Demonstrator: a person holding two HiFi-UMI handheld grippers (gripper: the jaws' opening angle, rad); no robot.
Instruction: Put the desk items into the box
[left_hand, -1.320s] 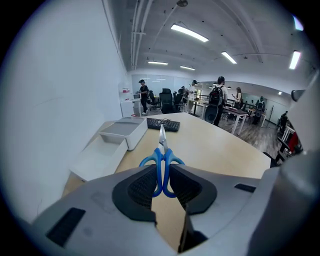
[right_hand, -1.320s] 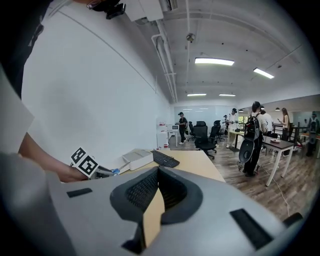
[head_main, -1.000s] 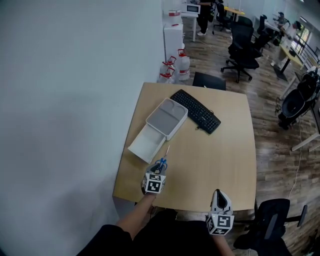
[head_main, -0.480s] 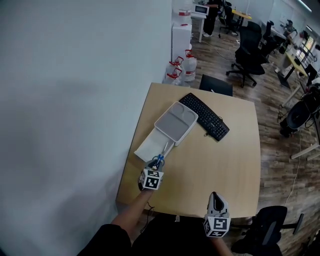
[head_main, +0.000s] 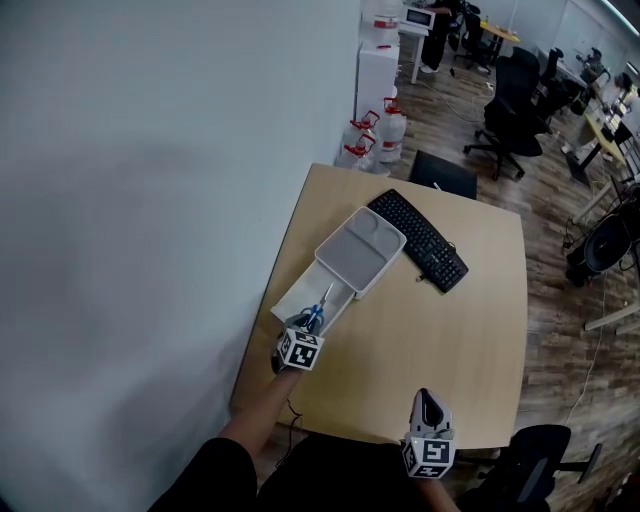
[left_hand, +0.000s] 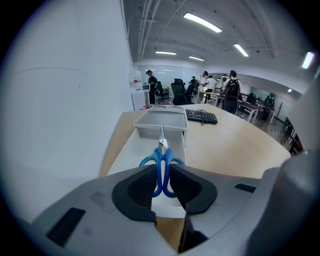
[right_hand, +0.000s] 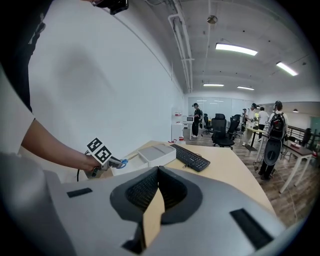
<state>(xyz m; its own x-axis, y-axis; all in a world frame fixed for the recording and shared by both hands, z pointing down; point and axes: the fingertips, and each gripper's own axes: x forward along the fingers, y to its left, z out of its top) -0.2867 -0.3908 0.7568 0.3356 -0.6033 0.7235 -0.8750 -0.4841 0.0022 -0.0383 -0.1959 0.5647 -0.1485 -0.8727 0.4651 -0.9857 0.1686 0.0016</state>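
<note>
My left gripper (head_main: 311, 325) is shut on blue-handled scissors (head_main: 320, 308), blades pointing away from me. The scissors (left_hand: 161, 159) hang over the near, open part of the white box (head_main: 303, 293), which lies on the wooden desk (head_main: 430, 340) by its left edge. A grey-lined tray or lid (head_main: 361, 250) rests on the box's far end. In the right gripper view the left gripper (right_hand: 116, 162) and the box (right_hand: 156, 154) appear left of centre. My right gripper (head_main: 427, 402) is shut and holds nothing, near the desk's front edge.
A black keyboard (head_main: 418, 240) lies diagonally behind the box. The white wall (head_main: 150, 200) runs close along the desk's left side. Water bottles (head_main: 385, 130) stand beyond the desk, office chairs (head_main: 515, 110) farther back, and one chair (head_main: 540, 450) at the near right corner.
My left gripper has carried the scissors forward, from the bare desk in front of the box to above its open part. The right gripper has stayed near the front edge.
</note>
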